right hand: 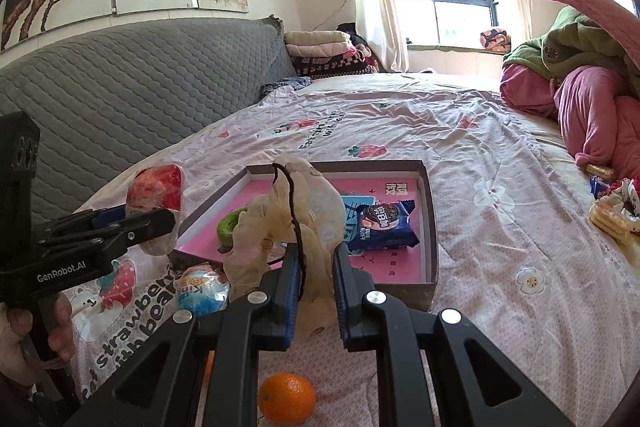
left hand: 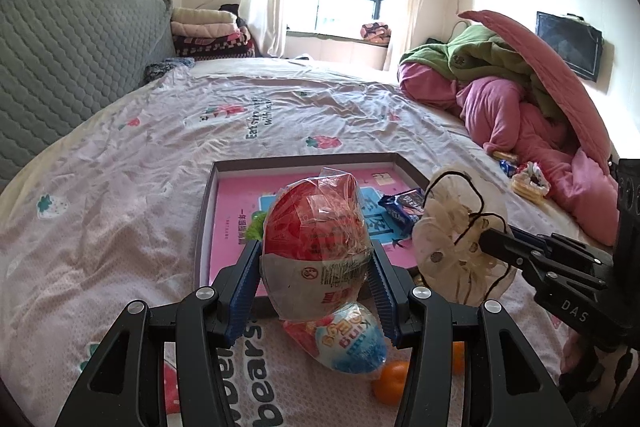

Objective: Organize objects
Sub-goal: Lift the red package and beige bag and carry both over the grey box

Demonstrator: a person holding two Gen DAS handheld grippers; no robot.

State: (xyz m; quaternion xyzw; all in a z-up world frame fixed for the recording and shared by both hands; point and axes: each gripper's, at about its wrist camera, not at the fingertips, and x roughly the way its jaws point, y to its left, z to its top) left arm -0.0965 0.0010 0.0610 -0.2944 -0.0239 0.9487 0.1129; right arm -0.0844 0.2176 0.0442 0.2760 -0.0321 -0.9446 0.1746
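- Left gripper (left hand: 316,269) clamps a red egg-shaped snack pack (left hand: 316,227) wrapped in clear film; blue pads (left hand: 245,283) press on both its flanks.
- Pack's long axis runs along the fingers, red end pointing away from the camera toward the box, grey-white labelled end nearest the wrist.
- Pack is held off the bed, over the near rim of the shallow box (left hand: 304,159).
- In the right wrist view the left gripper comes in from the left, fingers about level, a hand (right hand: 24,339) wrapped round its grip.
- Right gripper (right hand: 316,263) pinched narrow on a cream crumpled bag with a dark cord (right hand: 288,211); bag stands up above the fingertips, cord looping over its top.
- Bag hangs at the box's near edge.
- Box sits on the bed sheet (right hand: 500,187), pink printed floor; a blue cookie packet (right hand: 382,225) and a green item (right hand: 229,227) lie in it.
- On the sheet near the grippers: a blue-and-white egg pack (right hand: 202,289) just beside the box's near corner, an orange (right hand: 287,398) below the right gripper.
- Both grippers tilt downward toward the box.
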